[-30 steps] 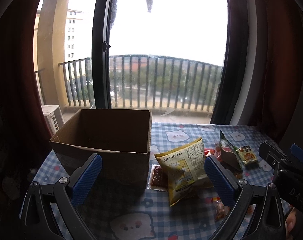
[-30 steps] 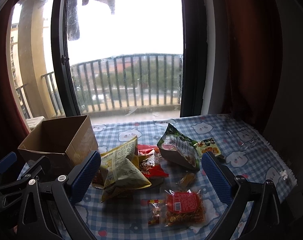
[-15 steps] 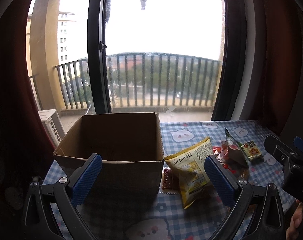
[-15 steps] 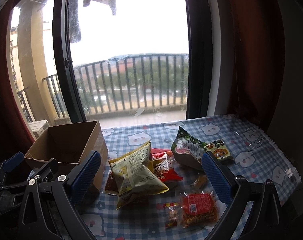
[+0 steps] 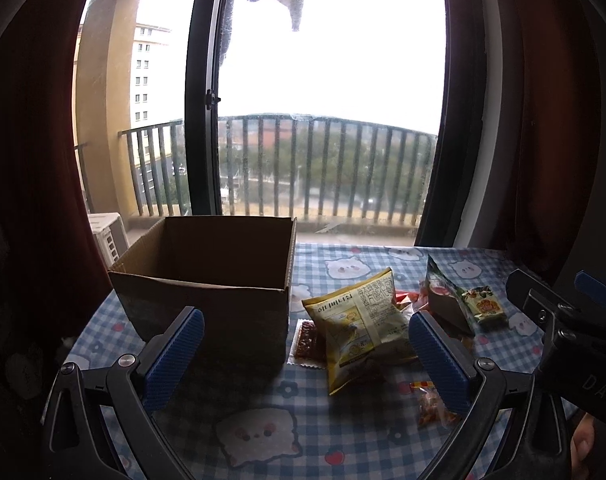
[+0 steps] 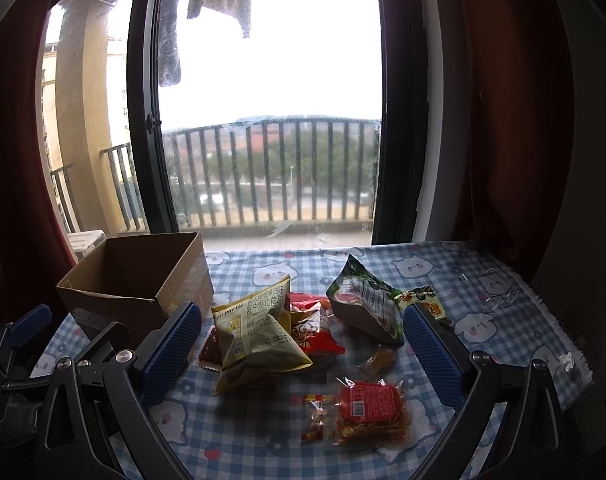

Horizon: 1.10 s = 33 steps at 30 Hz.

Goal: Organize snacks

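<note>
Covering the table, a checked cloth (image 6: 443,268) fronts a balcony window (image 6: 271,100); both jaws gape, empty.

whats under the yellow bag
The yellow bag lies partly over a dark red packet at its left and a red bag at its right. The covered parts and anything else beneath cannot be seen.

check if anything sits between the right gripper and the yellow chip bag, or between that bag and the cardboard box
Nothing visible blocks either path. The right gripper is open with the yellow chip bag lying just ahead between its fingers. The cardboard box stands open-topped to the bag's left; only a small dark red packet lies flat partly under the bag's left edge.
</note>
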Each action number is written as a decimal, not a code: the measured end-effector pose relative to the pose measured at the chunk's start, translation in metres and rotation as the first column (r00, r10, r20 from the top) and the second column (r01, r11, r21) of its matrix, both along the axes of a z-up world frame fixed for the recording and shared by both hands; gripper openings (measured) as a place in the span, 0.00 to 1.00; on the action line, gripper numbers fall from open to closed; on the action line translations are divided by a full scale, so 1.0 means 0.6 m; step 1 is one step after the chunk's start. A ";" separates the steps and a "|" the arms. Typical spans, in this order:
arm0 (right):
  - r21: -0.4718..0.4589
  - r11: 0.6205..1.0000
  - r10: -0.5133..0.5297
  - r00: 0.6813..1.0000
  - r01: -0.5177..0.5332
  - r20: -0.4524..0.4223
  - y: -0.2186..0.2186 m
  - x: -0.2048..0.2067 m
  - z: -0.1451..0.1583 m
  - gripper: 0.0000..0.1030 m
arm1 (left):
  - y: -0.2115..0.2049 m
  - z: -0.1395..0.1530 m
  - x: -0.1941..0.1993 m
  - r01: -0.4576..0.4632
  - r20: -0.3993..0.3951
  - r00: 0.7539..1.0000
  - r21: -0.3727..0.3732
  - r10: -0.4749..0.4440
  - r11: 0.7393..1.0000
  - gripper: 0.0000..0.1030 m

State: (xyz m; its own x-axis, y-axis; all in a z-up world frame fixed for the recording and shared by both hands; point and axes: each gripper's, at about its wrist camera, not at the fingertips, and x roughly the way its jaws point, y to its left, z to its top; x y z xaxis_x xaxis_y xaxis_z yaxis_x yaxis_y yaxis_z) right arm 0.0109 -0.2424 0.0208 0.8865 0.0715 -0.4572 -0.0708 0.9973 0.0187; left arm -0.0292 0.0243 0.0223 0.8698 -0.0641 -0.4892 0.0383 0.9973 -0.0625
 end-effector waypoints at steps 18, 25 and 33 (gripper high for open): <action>0.024 1.000 0.001 1.000 -0.002 0.027 0.002 -0.006 0.004 0.99 | -0.005 0.008 0.002 0.011 0.015 1.000 0.006 -0.011 1.000 1.00; 0.049 0.999 -0.010 0.999 0.008 0.036 -0.004 0.008 0.005 0.99 | -0.012 0.010 0.014 0.006 0.024 1.000 0.012 -0.007 1.000 1.00; 0.043 0.999 -0.010 0.999 0.008 0.035 -0.009 0.012 -0.005 0.99 | -0.022 0.003 0.015 0.008 0.022 1.000 0.030 -0.008 1.000 1.00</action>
